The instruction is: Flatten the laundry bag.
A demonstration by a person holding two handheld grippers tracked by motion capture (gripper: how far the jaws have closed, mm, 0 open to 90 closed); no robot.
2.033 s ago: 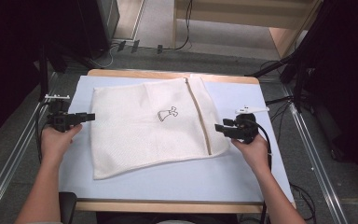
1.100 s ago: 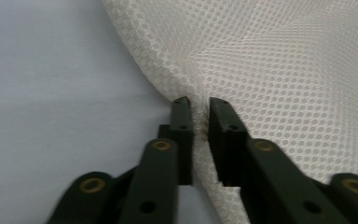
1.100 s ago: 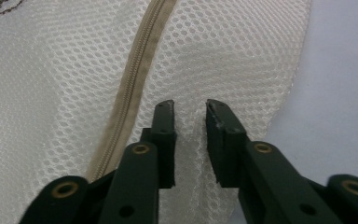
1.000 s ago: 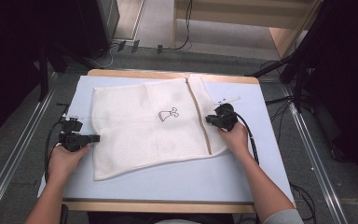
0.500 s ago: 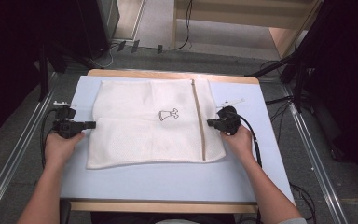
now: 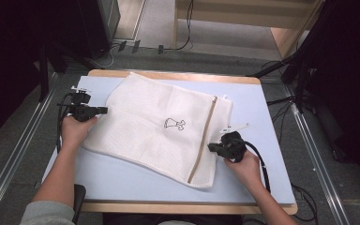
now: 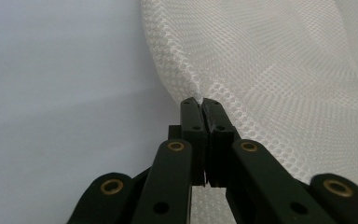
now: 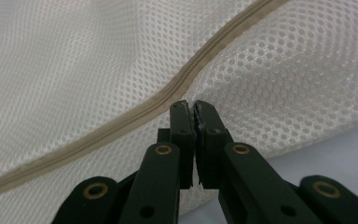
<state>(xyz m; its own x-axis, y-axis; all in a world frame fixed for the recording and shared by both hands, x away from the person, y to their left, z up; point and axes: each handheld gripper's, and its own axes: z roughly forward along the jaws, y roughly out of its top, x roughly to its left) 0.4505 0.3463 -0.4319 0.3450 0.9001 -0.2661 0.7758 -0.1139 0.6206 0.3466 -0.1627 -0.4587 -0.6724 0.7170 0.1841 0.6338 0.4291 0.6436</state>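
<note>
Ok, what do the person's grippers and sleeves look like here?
Both grippers, left gripper and right gripper, are black with brass-coloured rivets on the linkages. A black cable trails from the right one. A grey sleeve covers the left upper arm.

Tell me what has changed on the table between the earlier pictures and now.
The white mesh bag has been turned clockwise: it lay square to the table half a second ago and now sits skewed, its zipper slanting. The left claw moved up the table, the right claw down toward the person. Both claws stay shut on the bag's edges; the bag stays flat on the blue mat.
</note>
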